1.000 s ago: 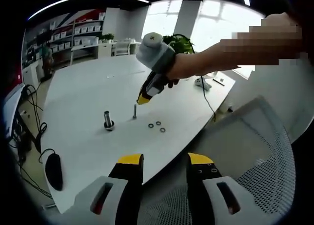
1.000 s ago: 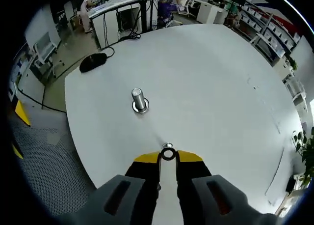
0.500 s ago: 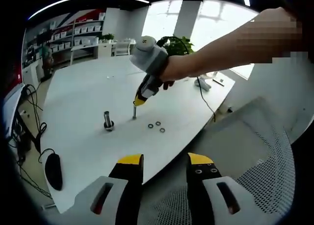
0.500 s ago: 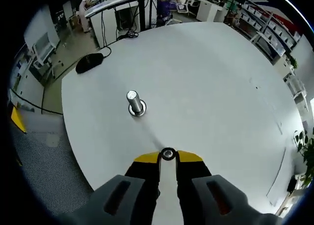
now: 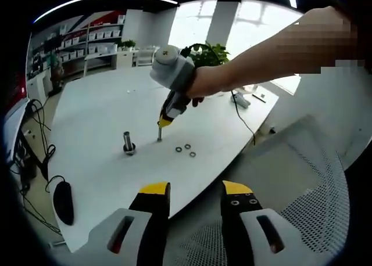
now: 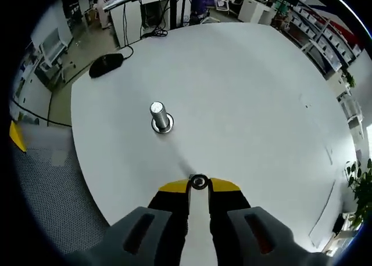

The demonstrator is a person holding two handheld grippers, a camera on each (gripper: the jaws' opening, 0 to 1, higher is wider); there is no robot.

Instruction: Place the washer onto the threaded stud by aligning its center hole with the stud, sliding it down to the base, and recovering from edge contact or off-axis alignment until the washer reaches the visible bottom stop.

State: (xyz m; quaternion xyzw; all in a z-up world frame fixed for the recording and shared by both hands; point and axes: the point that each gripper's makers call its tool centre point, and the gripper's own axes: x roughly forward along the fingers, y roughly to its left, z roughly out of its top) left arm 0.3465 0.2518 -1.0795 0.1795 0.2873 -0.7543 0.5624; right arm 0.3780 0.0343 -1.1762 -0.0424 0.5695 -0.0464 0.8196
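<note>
My right gripper [image 6: 199, 186] pinches the washer [image 6: 199, 182] directly above the threaded stud [image 5: 159, 132]; my left gripper [image 5: 196, 191] idles, jaws parted. If the hole sits off-axis, the washer could catch the stud's tip.

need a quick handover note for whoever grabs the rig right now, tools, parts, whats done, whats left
Right tool: shut on a washer, held at its tips right over the top of the thin stud on the table.
Left tool: open, empty, held back off the table edge.
Three spare washers lie beside the stud; a thicker bolt stands apart from it.
Done: washer picked and brought to the stud top.
Left: centre the hole, slide the washer down to the base, release. Whether it is already threaded on, I cannot tell.
</note>
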